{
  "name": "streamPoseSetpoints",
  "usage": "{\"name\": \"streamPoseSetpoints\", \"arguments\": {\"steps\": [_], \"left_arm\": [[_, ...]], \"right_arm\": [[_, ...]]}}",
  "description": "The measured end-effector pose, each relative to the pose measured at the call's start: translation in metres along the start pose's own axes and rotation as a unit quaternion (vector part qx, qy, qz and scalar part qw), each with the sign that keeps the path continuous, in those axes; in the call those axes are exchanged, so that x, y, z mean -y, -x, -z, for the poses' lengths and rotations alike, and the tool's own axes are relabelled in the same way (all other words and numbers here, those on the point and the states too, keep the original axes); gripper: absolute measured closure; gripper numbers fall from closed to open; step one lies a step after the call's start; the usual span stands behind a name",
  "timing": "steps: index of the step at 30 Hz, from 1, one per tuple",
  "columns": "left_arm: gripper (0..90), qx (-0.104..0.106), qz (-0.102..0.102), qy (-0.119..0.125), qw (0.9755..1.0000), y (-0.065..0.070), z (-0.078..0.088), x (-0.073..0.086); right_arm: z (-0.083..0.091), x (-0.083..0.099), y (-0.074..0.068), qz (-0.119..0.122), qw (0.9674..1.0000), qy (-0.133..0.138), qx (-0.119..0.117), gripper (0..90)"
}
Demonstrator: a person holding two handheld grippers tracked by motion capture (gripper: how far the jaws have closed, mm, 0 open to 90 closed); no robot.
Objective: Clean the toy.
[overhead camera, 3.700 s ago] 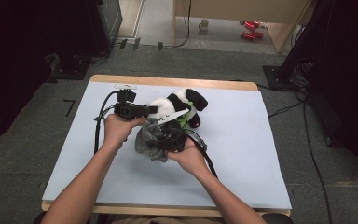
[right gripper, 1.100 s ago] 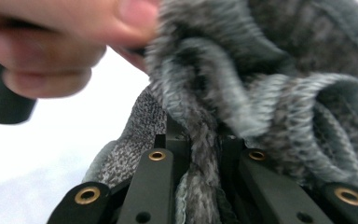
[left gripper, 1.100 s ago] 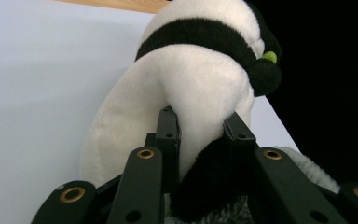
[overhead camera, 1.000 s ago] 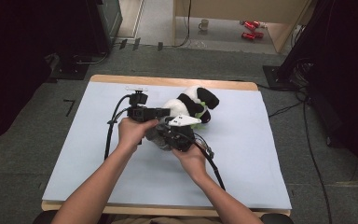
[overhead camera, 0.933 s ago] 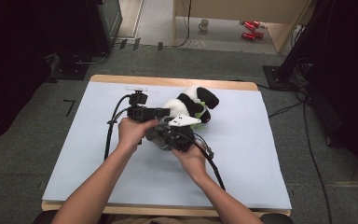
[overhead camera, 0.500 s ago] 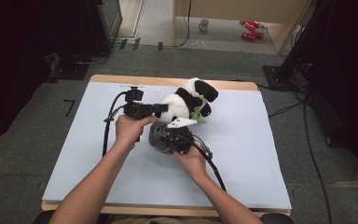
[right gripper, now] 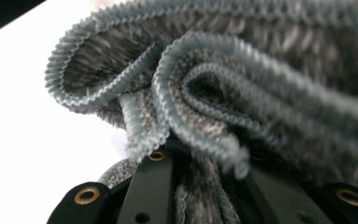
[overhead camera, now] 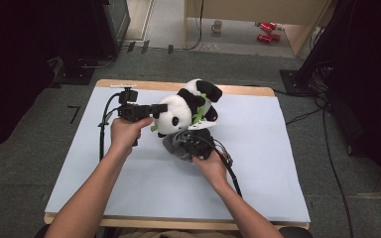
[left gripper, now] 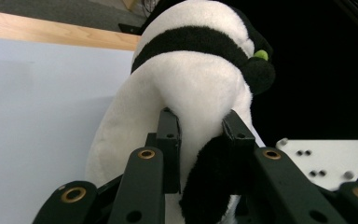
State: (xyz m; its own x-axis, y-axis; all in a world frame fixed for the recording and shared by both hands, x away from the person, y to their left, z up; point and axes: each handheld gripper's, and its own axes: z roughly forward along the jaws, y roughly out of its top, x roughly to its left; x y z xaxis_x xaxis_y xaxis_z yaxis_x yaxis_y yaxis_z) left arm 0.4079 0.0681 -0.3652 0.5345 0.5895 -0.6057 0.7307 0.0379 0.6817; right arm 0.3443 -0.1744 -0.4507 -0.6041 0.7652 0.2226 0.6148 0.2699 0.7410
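Note:
A black-and-white panda plush (overhead camera: 186, 105) hangs tilted above the far middle of the table. My left gripper (overhead camera: 160, 109) is shut on it from the left. In the left gripper view the two jaws pinch a fold of the panda's white and black fur (left gripper: 191, 79), with the left gripper (left gripper: 200, 129) sunk into the plush. Just below the panda, my right gripper (overhead camera: 194, 145) is shut on a bunched grey knitted cloth (overhead camera: 174, 147). In the right gripper view the cloth (right gripper: 242, 79) folds over the right gripper (right gripper: 200, 161), and its ribbed hem runs down between the jaws.
A pale blue mat (overhead camera: 278, 163) covers the table, with a wooden edge (overhead camera: 248, 90) at the far side. Cables trail from both grippers. On the floor beyond stand a mug (overhead camera: 218, 26), red objects (overhead camera: 265, 32) and a black stand (overhead camera: 82, 69).
My left gripper has lifted the panda up and a little to the left, tipping it more upright above the cloth. My right gripper with the grey cloth has dropped slightly toward the table.

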Motion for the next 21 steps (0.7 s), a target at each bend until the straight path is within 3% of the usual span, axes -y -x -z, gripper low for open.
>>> {"name": "streamPoseSetpoints", "arguments": {"steps": [8, 15, 19, 21], "left_arm": [[73.5, 0.001, 0.007, 0.011, 0.9999, -0.011, 0.011, 0.002], [73.7, 0.001, 0.015, 0.017, 0.9997, -0.022, 0.022, 0.003], [73.8, 0.014, 0.024, 0.032, 0.9991, -0.026, 0.029, 0.003], [73.8, 0.01, 0.024, 0.035, 0.9991, -0.027, 0.031, 0.004]], "right_arm": [[0.02, -0.011, 0.016, -0.022, 0.9996, 0.018, 0.001, 80.8], [0.04, -0.016, 0.042, -0.06, 0.9972, 0.041, 0.014, 80.7], [0.058, -0.026, 0.048, -0.056, 0.9959, 0.065, 0.027, 80.7], [0.067, -0.031, 0.048, -0.053, 0.9953, 0.076, 0.028, 80.7]]}}
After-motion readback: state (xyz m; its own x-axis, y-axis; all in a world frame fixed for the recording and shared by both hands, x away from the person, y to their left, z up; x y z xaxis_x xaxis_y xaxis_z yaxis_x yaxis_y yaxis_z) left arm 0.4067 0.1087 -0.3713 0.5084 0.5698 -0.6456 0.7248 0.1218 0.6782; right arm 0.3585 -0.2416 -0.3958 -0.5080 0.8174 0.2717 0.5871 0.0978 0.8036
